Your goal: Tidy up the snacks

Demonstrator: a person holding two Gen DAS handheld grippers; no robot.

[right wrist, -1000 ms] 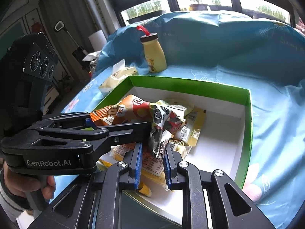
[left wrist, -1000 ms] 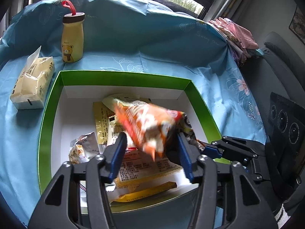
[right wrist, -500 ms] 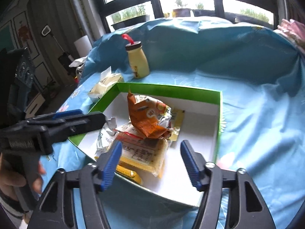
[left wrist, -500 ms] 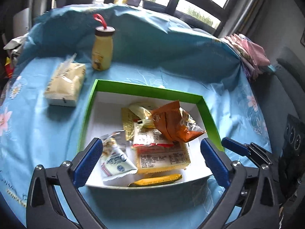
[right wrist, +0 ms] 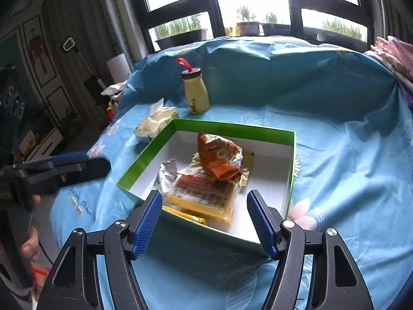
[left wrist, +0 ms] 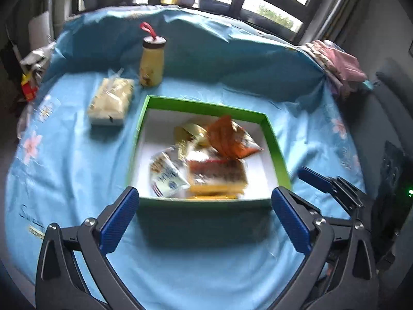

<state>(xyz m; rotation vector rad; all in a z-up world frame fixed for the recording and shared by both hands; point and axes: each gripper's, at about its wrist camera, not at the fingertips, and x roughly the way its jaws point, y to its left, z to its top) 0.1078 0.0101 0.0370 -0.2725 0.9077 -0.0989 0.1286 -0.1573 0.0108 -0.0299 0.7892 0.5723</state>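
Observation:
A green box [left wrist: 206, 107] [right wrist: 232, 126] with a white inside stands on the blue floral cloth. In it lie a crumpled orange snack bag [left wrist: 229, 139] [right wrist: 216, 155], a flat yellow pack [left wrist: 216, 175] [right wrist: 201, 191], a silver-white pouch [left wrist: 167, 175] [right wrist: 165, 173] and a yellow bar [right wrist: 185, 215]. My left gripper [left wrist: 204, 193] hangs open in front of the box's near wall, nothing between its fingers. My right gripper [right wrist: 205, 196] is open too, above the near corner, and holds nothing. Each gripper shows at the edge of the other's view, the right one [left wrist: 322, 180] and the left one [right wrist: 64, 170].
A yellow bottle [left wrist: 152, 62] [right wrist: 195, 95] with a red loop stands behind the box. Left of the box lies a tissue pack [left wrist: 111, 100] [right wrist: 155, 124]. Folded pink cloths [left wrist: 338, 62] sit at the far right. A person's hand [right wrist: 28, 245] holds the left gripper.
Both grippers let go of the orange snack bag, which now lies in the box. Both opened wide and drew back and up from the box.

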